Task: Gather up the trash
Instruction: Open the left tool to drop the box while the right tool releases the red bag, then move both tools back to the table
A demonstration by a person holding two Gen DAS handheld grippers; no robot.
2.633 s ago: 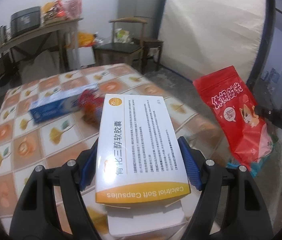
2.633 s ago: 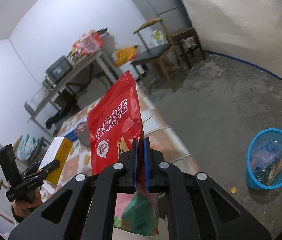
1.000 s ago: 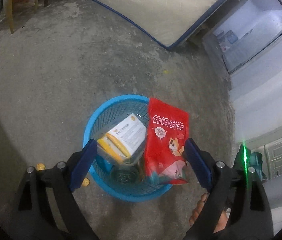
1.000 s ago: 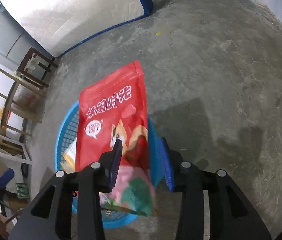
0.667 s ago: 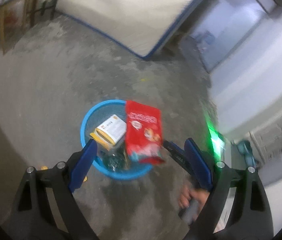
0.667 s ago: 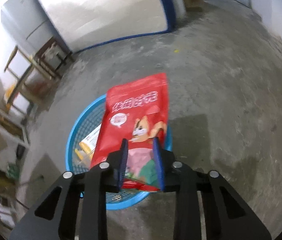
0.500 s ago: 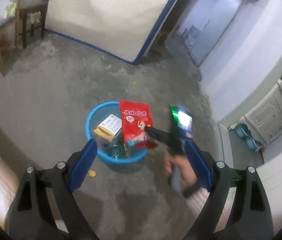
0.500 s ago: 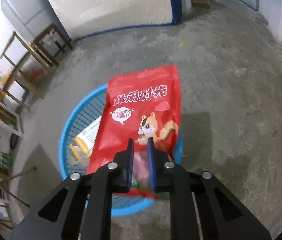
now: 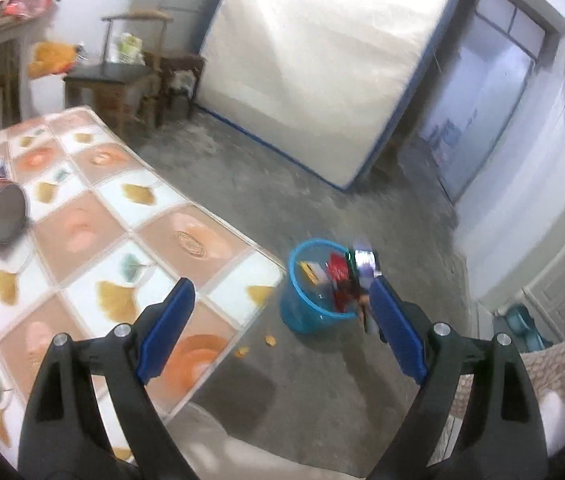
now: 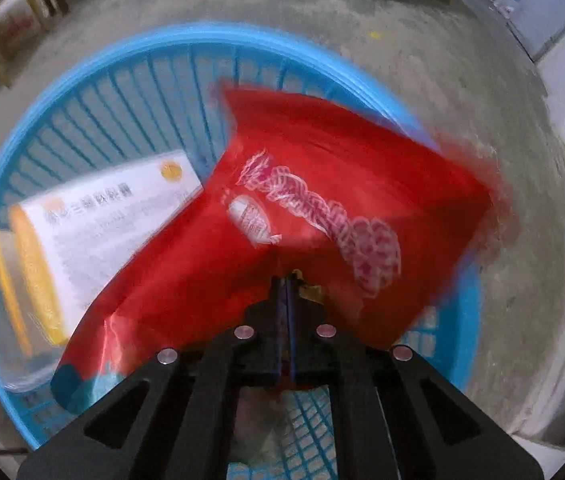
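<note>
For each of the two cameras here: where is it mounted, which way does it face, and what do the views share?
Left wrist: on the open left gripper, facing across the tiled table toward the floor.
Right wrist: on the right gripper, looking down into the blue basket, shut on the red bag.
Shared: basket, bag, white box.

A red pouch, blurred, fills the frame centre, tilted across the blue basket, its lower edge pinched between closed jaws. A white and orange box lies slanted inside the basket at left, partly under the pouch.
</note>
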